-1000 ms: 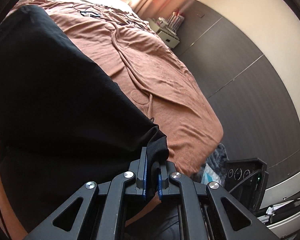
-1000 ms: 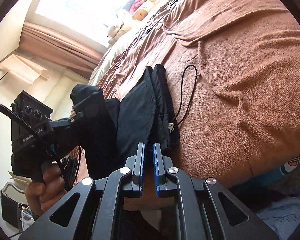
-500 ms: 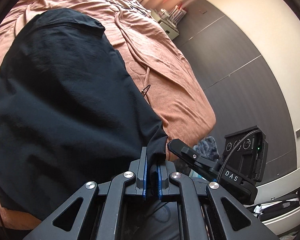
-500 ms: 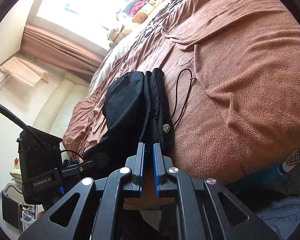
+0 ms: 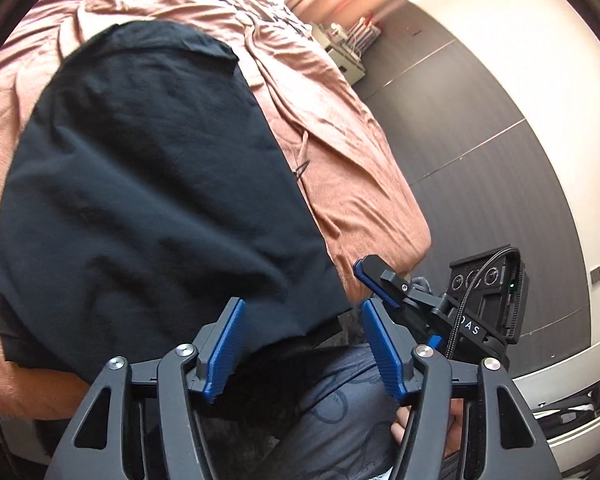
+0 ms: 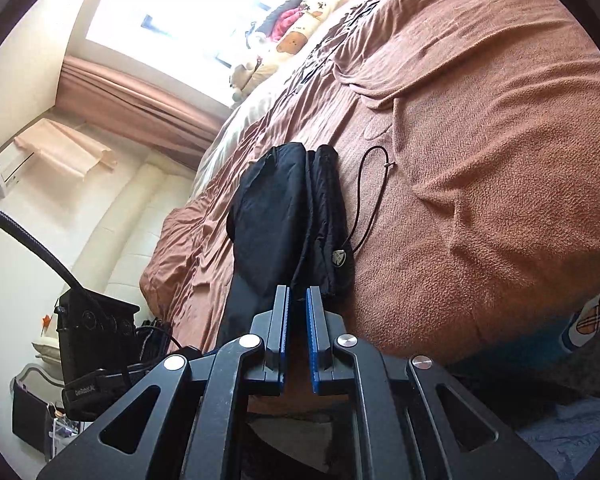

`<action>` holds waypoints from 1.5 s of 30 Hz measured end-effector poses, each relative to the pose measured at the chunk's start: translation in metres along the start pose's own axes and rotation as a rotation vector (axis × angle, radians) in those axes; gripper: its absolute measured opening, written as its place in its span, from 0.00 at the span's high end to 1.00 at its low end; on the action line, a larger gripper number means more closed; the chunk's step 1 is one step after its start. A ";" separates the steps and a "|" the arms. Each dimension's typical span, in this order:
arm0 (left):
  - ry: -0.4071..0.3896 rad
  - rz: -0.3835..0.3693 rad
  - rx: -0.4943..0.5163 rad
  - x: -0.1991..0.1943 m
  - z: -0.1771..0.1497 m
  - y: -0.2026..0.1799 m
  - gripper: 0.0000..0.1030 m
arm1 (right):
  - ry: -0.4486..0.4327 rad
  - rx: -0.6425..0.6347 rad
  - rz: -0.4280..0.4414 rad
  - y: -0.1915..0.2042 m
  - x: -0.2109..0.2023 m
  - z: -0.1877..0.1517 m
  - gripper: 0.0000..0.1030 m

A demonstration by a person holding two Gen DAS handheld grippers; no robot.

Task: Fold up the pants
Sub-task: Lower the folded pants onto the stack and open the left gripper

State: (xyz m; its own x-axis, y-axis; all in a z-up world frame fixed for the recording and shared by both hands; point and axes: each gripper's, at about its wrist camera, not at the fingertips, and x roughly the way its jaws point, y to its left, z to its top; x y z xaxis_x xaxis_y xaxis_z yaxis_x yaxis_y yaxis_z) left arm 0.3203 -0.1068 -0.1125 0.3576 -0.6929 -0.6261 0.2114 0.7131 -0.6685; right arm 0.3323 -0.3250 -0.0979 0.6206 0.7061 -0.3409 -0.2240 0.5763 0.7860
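Black pants (image 5: 152,184) lie folded over on the brown bedspread (image 5: 340,168), their near edge hanging at the bed's edge. My left gripper (image 5: 300,344) is open, its blue pads on either side of the near hem, holding nothing. In the right wrist view the pants (image 6: 284,216) lie as a dark stack with a black drawstring loop (image 6: 374,184) beside them. My right gripper (image 6: 298,320) is nearly closed, with a narrow gap between its pads, just short of the pants' near edge; no cloth shows between them. The right gripper also shows in the left wrist view (image 5: 380,280).
The brown bedspread (image 6: 480,160) covers the whole bed. Pillows and soft toys (image 6: 284,40) sit at the head by the window. A dark panelled wall (image 5: 480,140) and a small bedside unit (image 5: 344,60) lie beyond. The person's leg (image 5: 340,408) is below the left gripper.
My left gripper carried the pants' hem over and down onto the bed, then opened and let it go. The right gripper has stayed nearly closed at the pants' near edge.
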 end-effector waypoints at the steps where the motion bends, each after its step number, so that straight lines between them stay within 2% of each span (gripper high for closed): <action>1: -0.005 0.008 -0.002 -0.004 0.001 0.002 0.37 | 0.002 0.001 0.010 -0.001 0.001 0.000 0.87; 3: -0.017 0.038 -0.002 -0.010 0.004 0.007 0.36 | 0.002 -0.004 0.022 0.000 0.004 0.001 0.64; 4: -0.025 0.052 -0.002 -0.014 0.006 0.010 0.36 | -0.004 -0.015 0.024 0.002 0.005 0.004 0.62; 13: -0.083 0.130 -0.040 -0.041 0.029 0.049 0.36 | 0.031 -0.080 -0.010 0.008 0.042 0.038 0.62; 20: -0.121 0.189 -0.093 -0.053 0.054 0.083 0.36 | 0.077 -0.117 0.003 0.018 0.091 0.081 0.62; 28: -0.150 0.240 -0.141 -0.063 0.076 0.116 0.36 | 0.133 -0.122 0.001 0.025 0.146 0.112 0.62; 35: -0.158 0.268 -0.177 -0.062 0.096 0.137 0.36 | 0.182 -0.088 -0.003 0.018 0.184 0.130 0.65; 38: -0.162 0.272 -0.181 -0.058 0.106 0.143 0.36 | 0.179 -0.099 -0.029 0.019 0.192 0.137 0.65; 45: -0.168 0.305 -0.193 -0.049 0.122 0.161 0.36 | 0.217 -0.099 -0.025 0.014 0.207 0.144 0.66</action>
State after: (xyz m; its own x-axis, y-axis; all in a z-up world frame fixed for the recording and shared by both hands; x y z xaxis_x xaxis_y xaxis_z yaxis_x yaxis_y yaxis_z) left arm 0.4477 0.0548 -0.1406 0.5248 -0.4139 -0.7438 -0.0965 0.8392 -0.5351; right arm 0.5659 -0.2295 -0.0831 0.4536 0.7565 -0.4711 -0.2897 0.6251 0.7248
